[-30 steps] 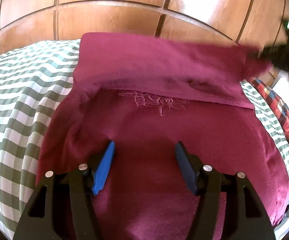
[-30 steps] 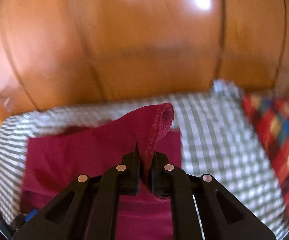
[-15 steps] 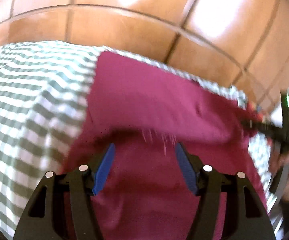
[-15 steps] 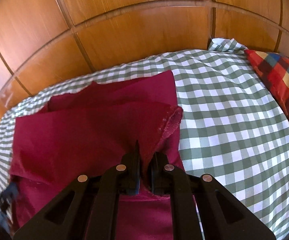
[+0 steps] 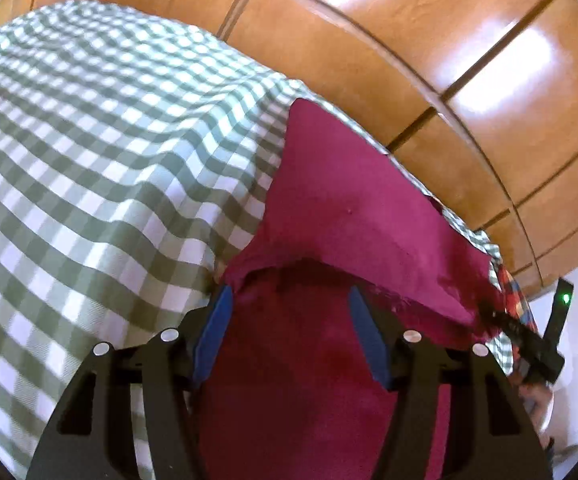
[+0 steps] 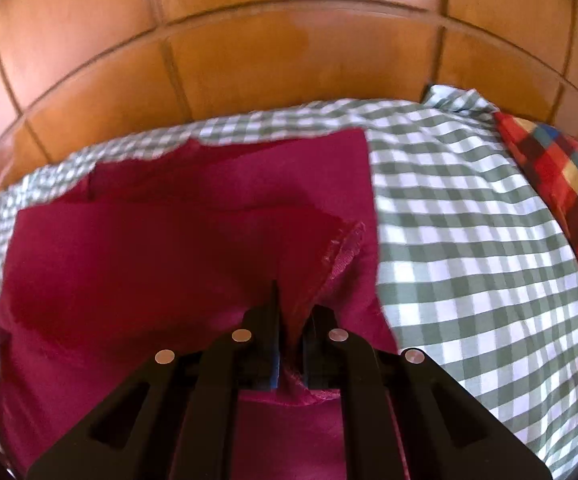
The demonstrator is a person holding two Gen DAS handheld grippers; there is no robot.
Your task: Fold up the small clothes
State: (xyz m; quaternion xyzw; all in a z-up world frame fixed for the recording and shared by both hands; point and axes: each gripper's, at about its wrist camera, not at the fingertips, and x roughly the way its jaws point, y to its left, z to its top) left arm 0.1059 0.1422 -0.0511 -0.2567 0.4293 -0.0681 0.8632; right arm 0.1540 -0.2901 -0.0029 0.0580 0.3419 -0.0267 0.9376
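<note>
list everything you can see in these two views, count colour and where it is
garment: one, dark red, partly folded over itself, lying on the bedsheet
bedsheet: one, green and white check, covering the bed under the garment
pillow: one, red with multicolour squares, at the right end of the bed
wooden panelling: orange-brown panels, behind the bed
left gripper: one, black with blue pads, open, over the near part of the garment
right gripper: one, black, shut on a hemmed edge of the garment at its right side
</note>
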